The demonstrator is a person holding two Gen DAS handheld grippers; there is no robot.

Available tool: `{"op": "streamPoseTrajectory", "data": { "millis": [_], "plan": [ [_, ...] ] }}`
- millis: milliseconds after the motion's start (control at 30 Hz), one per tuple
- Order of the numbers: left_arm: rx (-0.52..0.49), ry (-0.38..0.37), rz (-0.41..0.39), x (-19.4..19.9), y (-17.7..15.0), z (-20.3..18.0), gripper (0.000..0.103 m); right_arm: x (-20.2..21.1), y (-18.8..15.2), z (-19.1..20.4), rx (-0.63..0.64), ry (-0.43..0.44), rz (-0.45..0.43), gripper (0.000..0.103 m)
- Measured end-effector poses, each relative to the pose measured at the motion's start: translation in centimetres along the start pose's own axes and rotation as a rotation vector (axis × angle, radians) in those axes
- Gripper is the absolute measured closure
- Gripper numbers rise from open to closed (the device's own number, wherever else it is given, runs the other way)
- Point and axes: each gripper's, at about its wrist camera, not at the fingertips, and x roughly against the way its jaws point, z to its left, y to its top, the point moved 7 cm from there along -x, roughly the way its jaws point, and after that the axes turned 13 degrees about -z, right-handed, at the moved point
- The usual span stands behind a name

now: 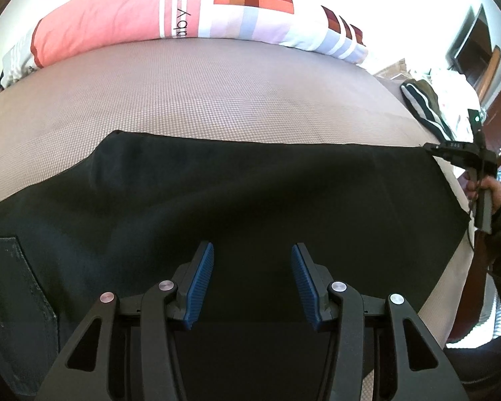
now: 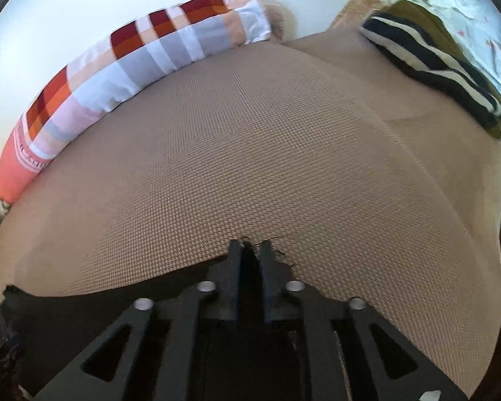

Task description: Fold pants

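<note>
Your pants (image 1: pixel 250 193) are lying spread flat on the bed (image 1: pixel 200 93), on its tan woven cover. In the left wrist view their long axis is running across the picture, left to right, with the straight far edge stretching the whole width. A back pocket (image 1: pixel 13 300) is showing at the lower left, so the waist end is sitting toward that side and the leg end is pointing right.

Your left gripper (image 1: pixel 252 284) is hovering over the middle of the dark cloth with its jaws spread about halfway. The blue pads (image 1: pixel 202 284) are standing apart and nothing is sitting between them; whether the tips are touching the fabric below, you cannot tell from here.

Your right gripper (image 2: pixel 251 250) is sitting at the far right corner of the pants, where the straight edge ends. Its jaws are standing nearly together, leaving only a narrow slot, and dark cloth with frayed threads is filling that slot, so they are pinching the corner of the pants (image 2: pixel 100 304). In the left wrist view your hand (image 1: pixel 484 190) is gripping that tool's handle beside the bed.

A pink and checked pillow (image 1: pixel 170 10) is lying along the far side of the bed, and a striped garment (image 2: pixel 441 63) is resting at the far right, well apart from the pants.
</note>
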Motion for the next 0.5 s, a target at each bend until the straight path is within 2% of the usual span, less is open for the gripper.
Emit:
{"op": "streamPoseTrajectory", "data": {
  "millis": [67,167,333,500],
  "plan": [
    [0.005,-0.014,0.009,0.4,-0.3,-0.2,0.053,1.9,0.3,-0.4,-0.033,0.014,-0.018,0.080],
    [0.002,-0.059,0.028,1.1,-1.2,-1.1,0.053,4.9,-0.1,0.0,0.006,0.027,-0.038,0.080],
    [-0.041,-0.075,0.032,2.3,-2.8,-2.2,0.052,8.5,-4.9,0.0,0.048,0.025,0.035,0.080],
    [-0.019,-0.094,0.031,3.2,-4.0,-2.5,0.052,10.2,-9.2,-2.1,-0.023,-0.005,0.087,0.079]
  ]
}}
